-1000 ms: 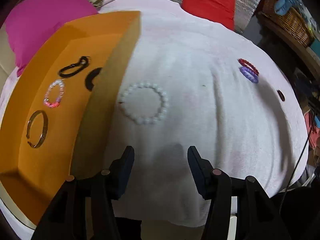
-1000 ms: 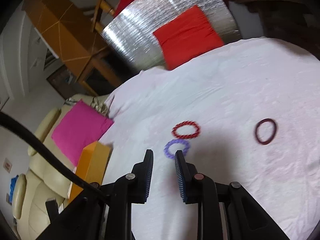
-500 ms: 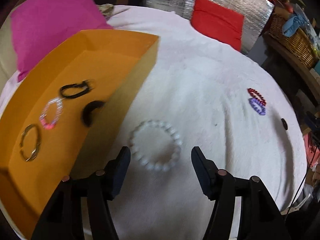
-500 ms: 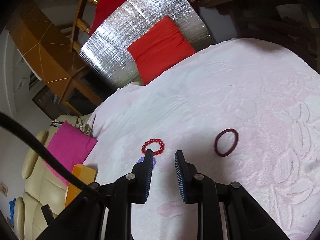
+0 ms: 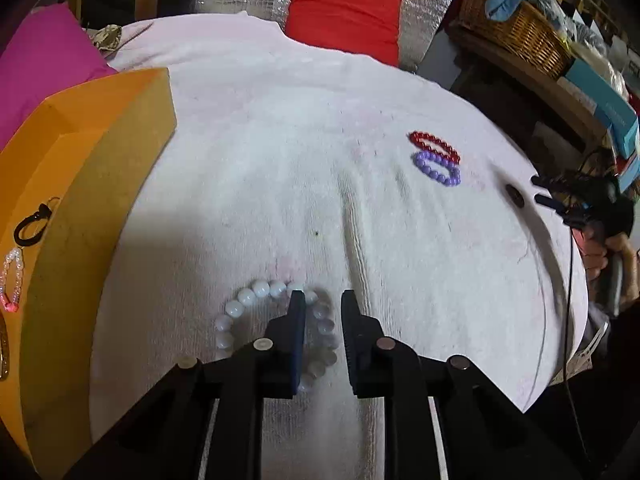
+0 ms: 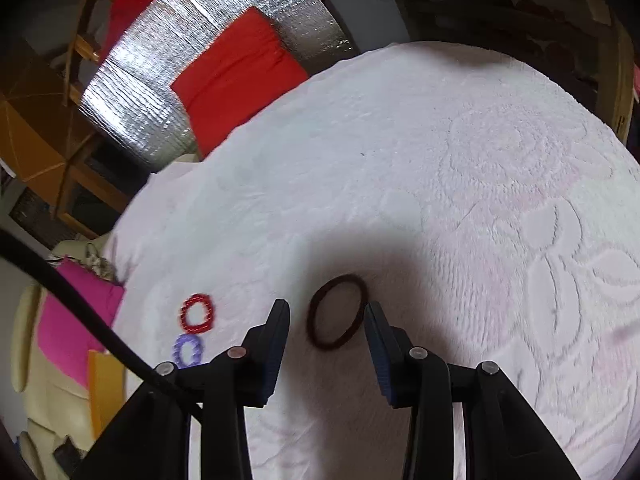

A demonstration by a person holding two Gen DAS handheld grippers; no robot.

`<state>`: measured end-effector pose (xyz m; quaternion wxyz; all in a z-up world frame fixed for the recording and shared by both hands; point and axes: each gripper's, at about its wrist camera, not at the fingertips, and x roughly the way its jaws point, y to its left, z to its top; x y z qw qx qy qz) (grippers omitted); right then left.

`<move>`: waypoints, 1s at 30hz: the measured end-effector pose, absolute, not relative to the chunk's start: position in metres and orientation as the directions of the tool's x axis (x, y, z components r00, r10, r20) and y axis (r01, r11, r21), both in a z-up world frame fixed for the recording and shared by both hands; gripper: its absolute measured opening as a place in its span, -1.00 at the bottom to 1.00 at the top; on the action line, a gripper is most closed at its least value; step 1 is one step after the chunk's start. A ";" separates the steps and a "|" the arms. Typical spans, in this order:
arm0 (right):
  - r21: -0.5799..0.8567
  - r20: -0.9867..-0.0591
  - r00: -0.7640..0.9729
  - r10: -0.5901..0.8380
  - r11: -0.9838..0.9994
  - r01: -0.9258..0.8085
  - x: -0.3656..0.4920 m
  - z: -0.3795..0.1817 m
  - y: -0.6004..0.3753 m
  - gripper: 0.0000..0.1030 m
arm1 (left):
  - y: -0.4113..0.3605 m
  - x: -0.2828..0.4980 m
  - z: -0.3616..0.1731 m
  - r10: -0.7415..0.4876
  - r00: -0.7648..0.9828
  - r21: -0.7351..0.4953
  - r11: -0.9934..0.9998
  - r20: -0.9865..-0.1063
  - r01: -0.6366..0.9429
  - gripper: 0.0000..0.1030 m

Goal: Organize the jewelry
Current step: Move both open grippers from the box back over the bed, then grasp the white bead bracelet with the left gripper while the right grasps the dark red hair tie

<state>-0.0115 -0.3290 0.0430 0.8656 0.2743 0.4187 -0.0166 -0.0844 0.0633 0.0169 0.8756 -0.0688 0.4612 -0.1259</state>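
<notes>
My left claw [image 5: 320,300] has just been closing, its jaws now narrow astride the right side of the white bead bracelet [image 5: 256,312] on the worktop [image 5: 280,160], pads apparently not yet pressing. My right claw [image 6: 326,312] has just been opening; the dark red ring [image 6: 338,312] lies loose between its jaws.

The left gripper [image 5: 320,304] finger covers part of the white bead bracelet [image 5: 248,300], so whether the pads actually press the beads is hard to call. The orange box [image 5: 100,208] runs off the left edge, cutting off a brownish bangle [image 5: 3,344]. In the right wrist view the red bead bracelet [image 6: 196,313] and purple one [image 6: 188,350] are smeared, beads not countable.
</notes>
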 end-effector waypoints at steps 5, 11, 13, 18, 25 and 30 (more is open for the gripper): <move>0.287 -0.786 0.614 0.071 0.922 0.260 0.007 0.026 -0.312 -0.35 | 0.080 -0.095 0.019 -0.287 0.558 -0.246 0.958 -0.779 0.149 -0.70; 0.146 -0.788 0.615 0.031 0.980 0.137 0.006 0.028 -0.266 -0.90 | 0.108 -0.102 0.027 -0.275 0.592 -0.267 0.958 -0.757 0.103 -0.20; 0.185 -0.763 0.637 0.109 0.981 0.053 -0.004 0.040 -0.248 -0.90 | 0.107 -0.104 0.026 -0.247 0.597 -0.242 0.966 -0.764 0.090 0.13; 0.387 -0.734 0.577 0.357 0.919 -0.076 -0.026 0.053 -0.222 -0.90 | 0.094 -0.105 0.015 -0.241 0.538 -0.194 0.970 -0.808 0.143 0.14; 0.470 -0.738 0.468 0.487 0.868 -0.162 -0.041 0.044 -0.188 -0.90 | 0.062 -0.105 0.013 -0.227 0.535 -0.105 0.963 -0.814 0.248 -0.54; 0.458 -0.747 0.452 0.488 0.870 -0.183 -0.034 0.038 -0.169 -0.90 | 0.053 -0.100 0.016 -0.249 0.538 -0.121 0.958 -0.805 0.261 -0.78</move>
